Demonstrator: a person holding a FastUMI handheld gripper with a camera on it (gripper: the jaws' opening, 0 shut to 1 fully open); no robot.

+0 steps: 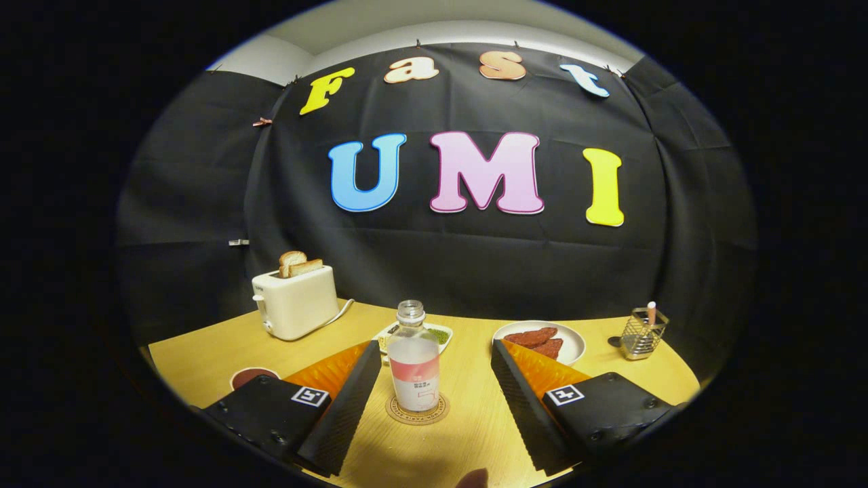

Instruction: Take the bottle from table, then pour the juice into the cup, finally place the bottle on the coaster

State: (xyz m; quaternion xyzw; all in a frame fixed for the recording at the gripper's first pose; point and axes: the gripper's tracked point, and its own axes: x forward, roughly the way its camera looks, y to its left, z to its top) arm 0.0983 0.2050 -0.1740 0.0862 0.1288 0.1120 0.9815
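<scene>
Wooden table: bottle upright on coaster, neck up; fingers spread wide, flanking it untouched.

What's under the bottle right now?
The bottle stands upright on a round coaster, whose rim shows all around its base; the coaster's middle is covered. The claw is open, a finger on each side of the bottle, neither touching.
</scene>
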